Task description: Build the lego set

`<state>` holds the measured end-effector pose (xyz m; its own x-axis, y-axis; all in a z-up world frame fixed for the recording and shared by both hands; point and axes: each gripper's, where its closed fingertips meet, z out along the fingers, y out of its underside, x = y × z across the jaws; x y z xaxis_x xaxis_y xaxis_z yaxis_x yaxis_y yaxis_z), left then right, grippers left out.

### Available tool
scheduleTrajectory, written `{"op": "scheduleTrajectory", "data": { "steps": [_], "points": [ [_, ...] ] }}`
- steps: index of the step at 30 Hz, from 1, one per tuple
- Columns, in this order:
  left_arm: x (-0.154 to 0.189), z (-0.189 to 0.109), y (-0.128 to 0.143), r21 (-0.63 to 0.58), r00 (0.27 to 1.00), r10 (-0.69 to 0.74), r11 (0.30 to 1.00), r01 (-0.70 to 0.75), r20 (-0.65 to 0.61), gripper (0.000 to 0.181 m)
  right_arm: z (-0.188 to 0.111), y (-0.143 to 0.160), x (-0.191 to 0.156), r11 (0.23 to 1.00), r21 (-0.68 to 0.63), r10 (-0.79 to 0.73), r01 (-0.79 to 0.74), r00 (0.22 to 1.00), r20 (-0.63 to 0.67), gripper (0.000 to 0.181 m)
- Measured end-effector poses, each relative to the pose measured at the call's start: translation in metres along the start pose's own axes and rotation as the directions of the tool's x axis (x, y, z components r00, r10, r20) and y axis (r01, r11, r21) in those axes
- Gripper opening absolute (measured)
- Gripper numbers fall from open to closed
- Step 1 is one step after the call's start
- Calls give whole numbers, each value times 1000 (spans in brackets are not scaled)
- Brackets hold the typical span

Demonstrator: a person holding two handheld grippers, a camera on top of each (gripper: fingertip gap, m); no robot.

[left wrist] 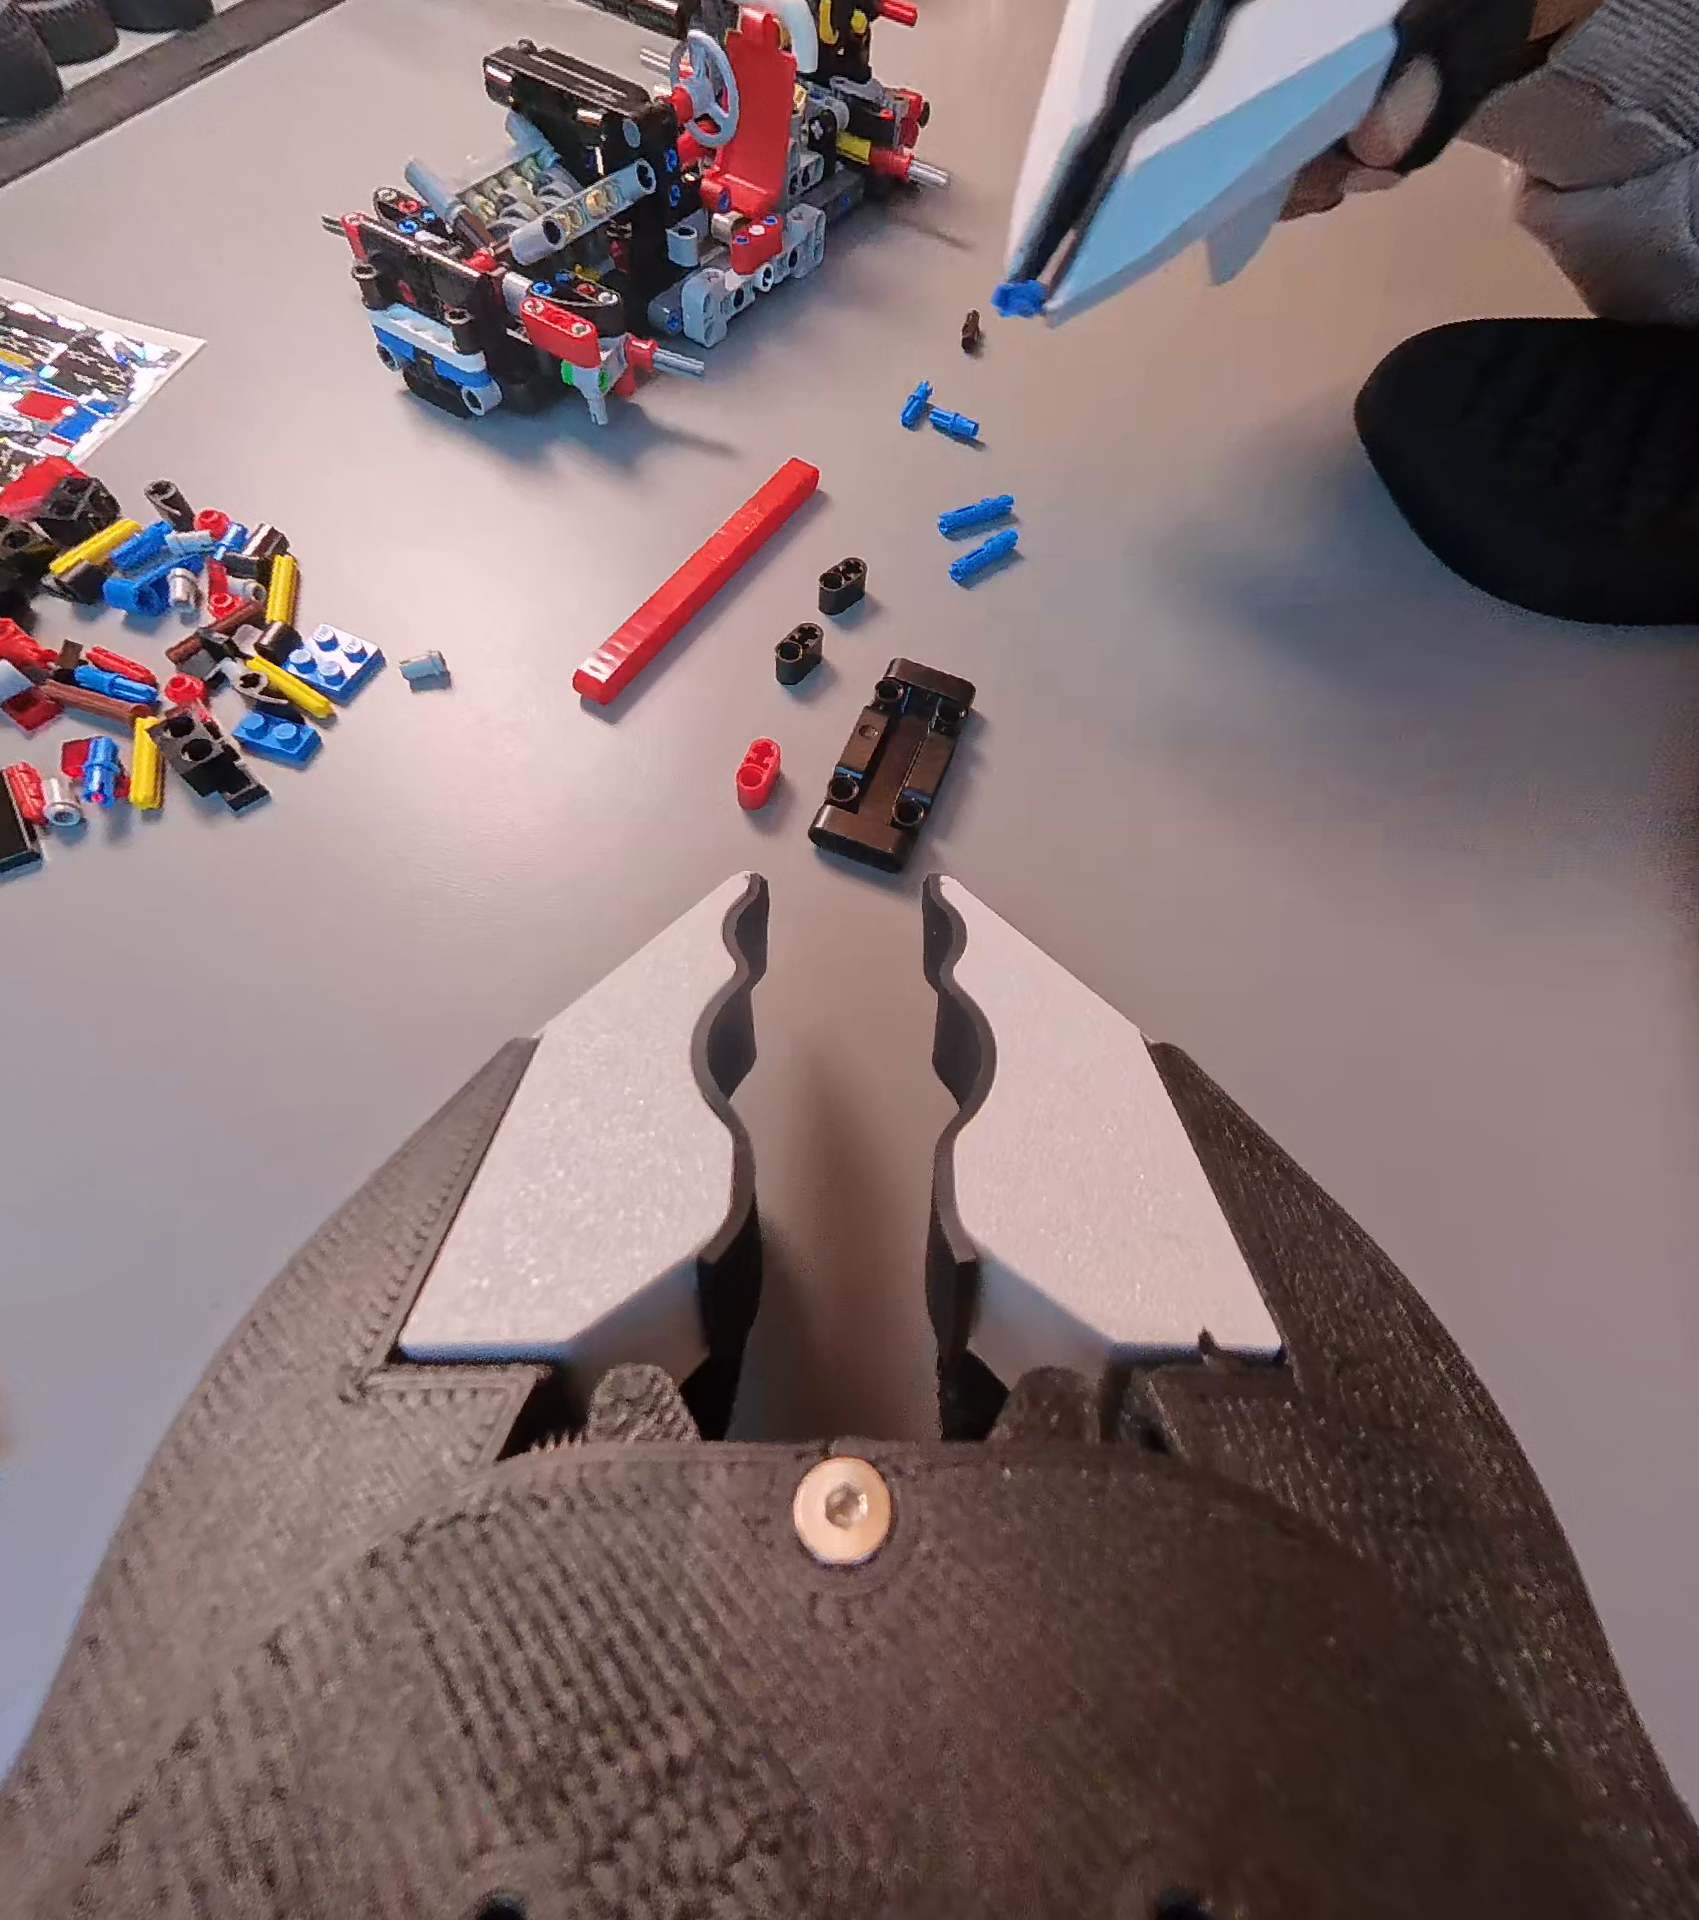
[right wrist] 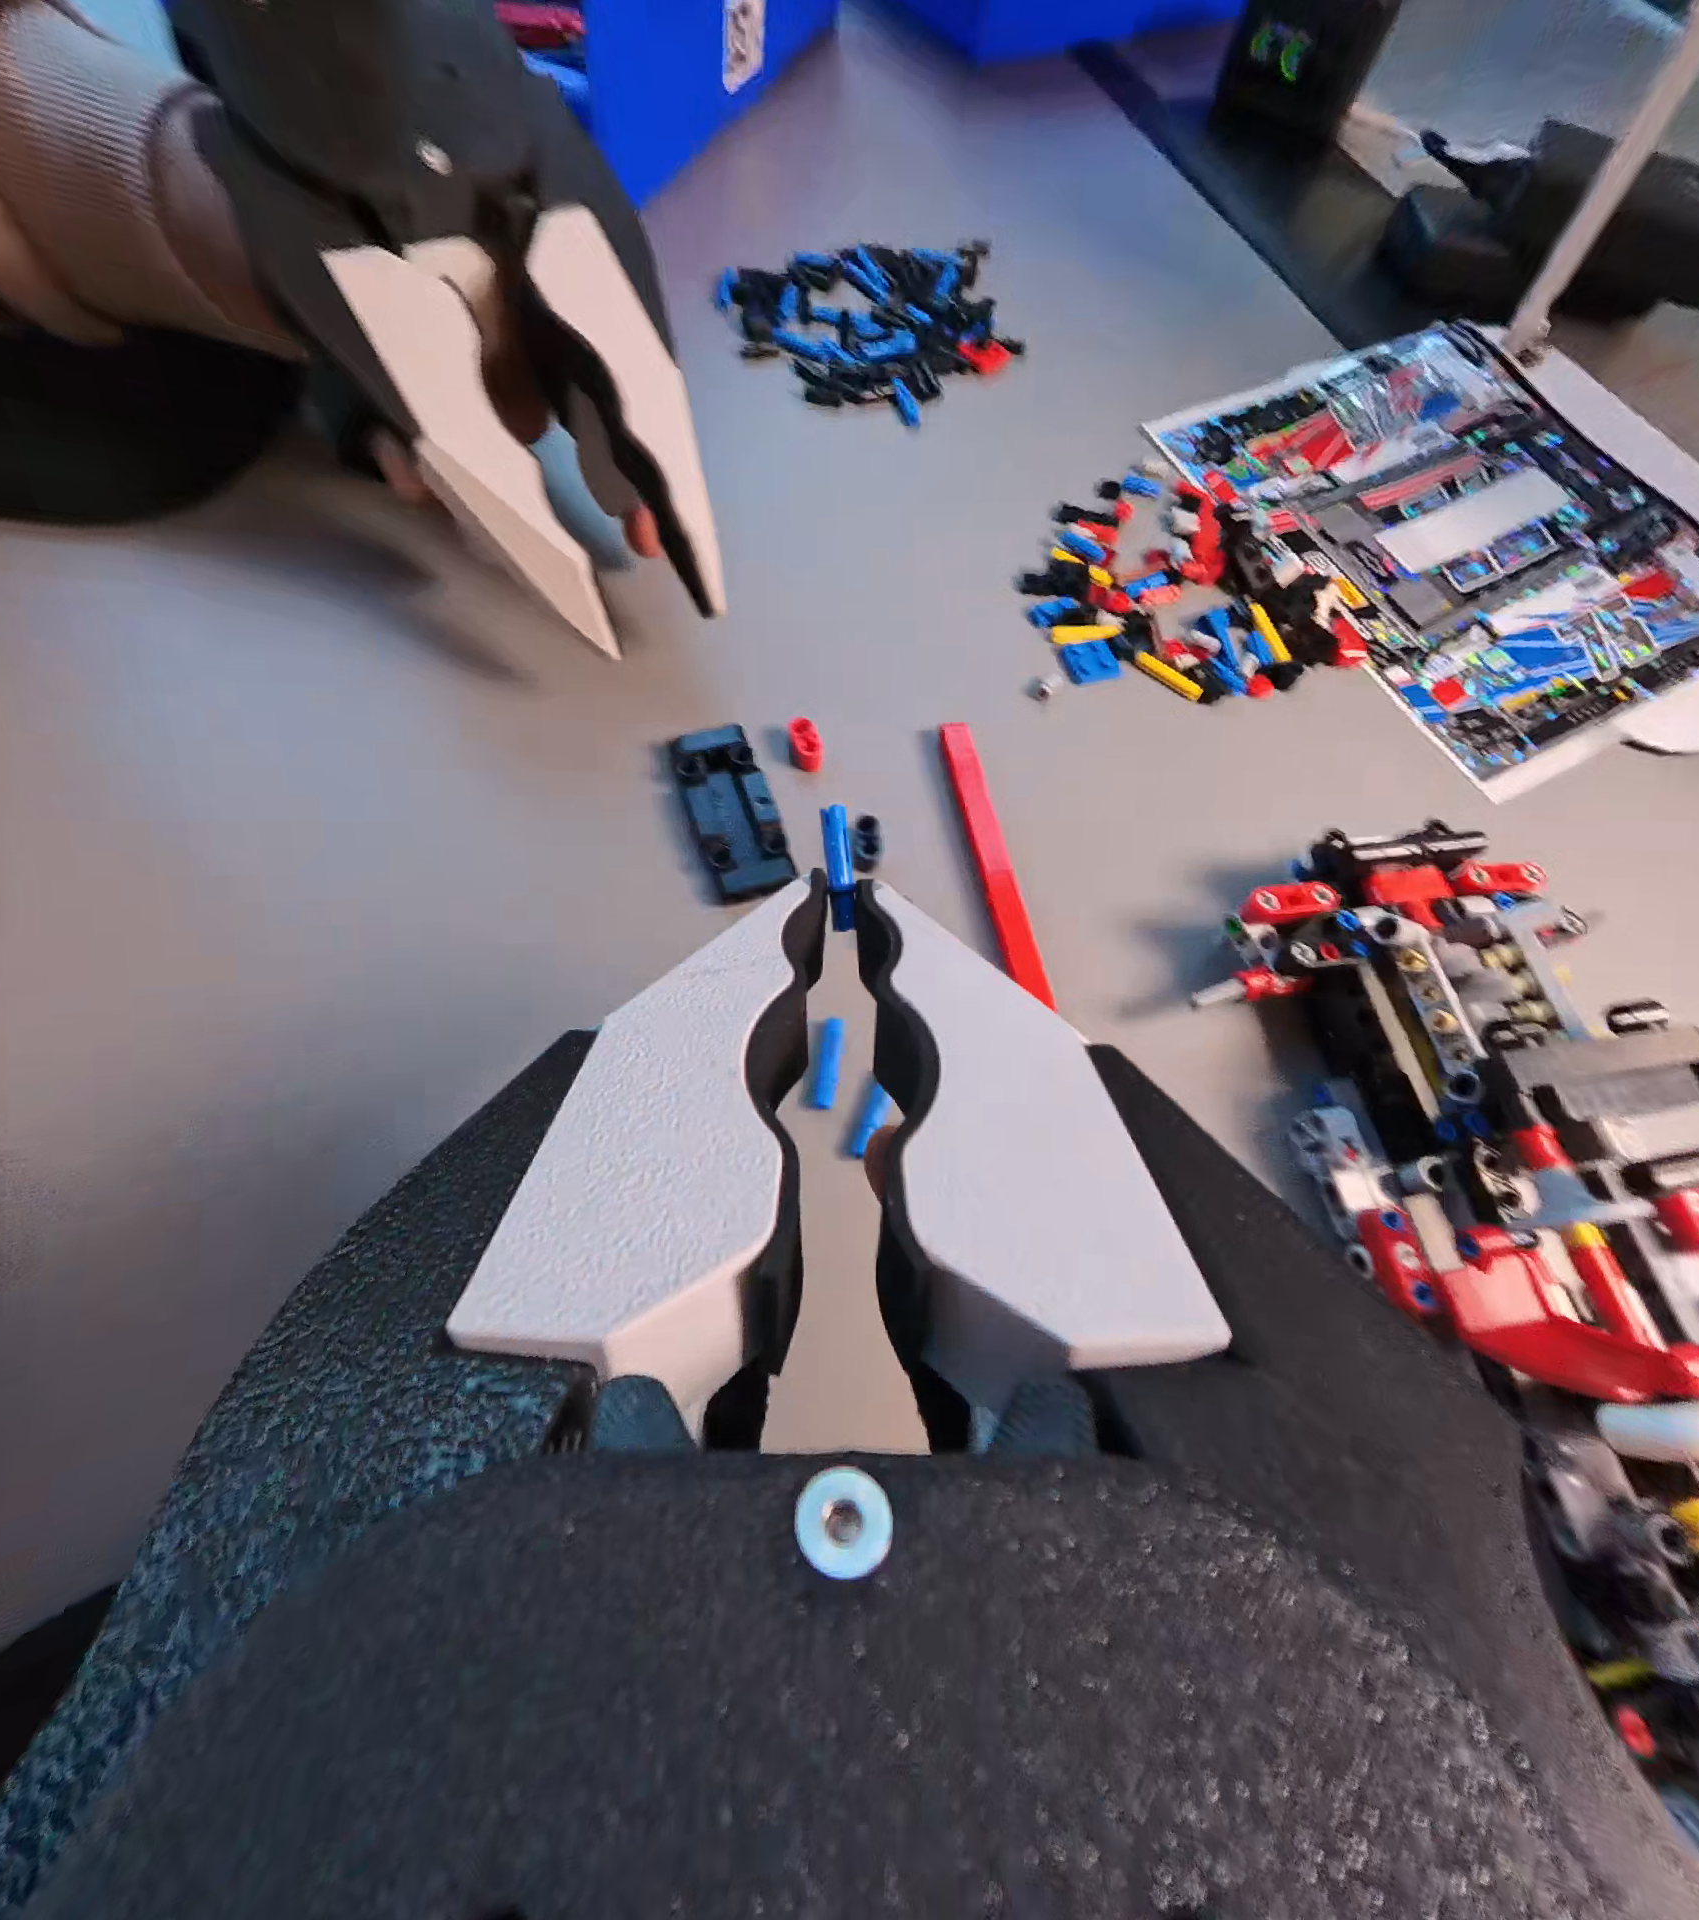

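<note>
Right hand-held gripper (right wrist: 843,894) pinches a blue pin (right wrist: 837,857), long axis pointing forward; left hand-held gripper (left wrist: 845,883) spread.

The left grey-and-black two-finger tongs (left wrist: 845,883) point toward twelve o'clock in their own wrist view, tilted down over the bench, fingers parted with an empty gap between the wavy black pads (left wrist: 947,997). The right grey-and-black tongs (right wrist: 842,883) are pinched almost together at the tips, clamping a small blue plastic pin (right wrist: 837,862) that sticks out ahead. In the left wrist view they come in from one o'clock, held by a hand in a grey sleeve (left wrist: 1655,156).
</note>
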<state>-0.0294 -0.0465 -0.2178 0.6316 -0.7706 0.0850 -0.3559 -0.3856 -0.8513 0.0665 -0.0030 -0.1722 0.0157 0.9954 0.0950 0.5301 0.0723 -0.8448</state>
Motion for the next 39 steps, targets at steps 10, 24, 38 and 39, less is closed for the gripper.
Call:
{"op": "scheduleTrajectory", "data": {
  "steps": [10,24,38,39],
  "points": [
    [5,32,0,-112,987,116,985,-128,-109,37,16,11,-23,997,44,65,-66,998,19,3],
    [10,43,3,-222,965,185,949,-224,-183,31,15,17,-1,985,75,160,-157,987,-34,3],
    [6,15,17,-215,966,173,953,-213,-193,22,17,22,0,988,60,148,-145,988,-54,3],
    [6,13,19,-220,968,166,953,-207,-189,22,17,22,-1,988,58,146,-143,988,-52,3]
  ]
}}
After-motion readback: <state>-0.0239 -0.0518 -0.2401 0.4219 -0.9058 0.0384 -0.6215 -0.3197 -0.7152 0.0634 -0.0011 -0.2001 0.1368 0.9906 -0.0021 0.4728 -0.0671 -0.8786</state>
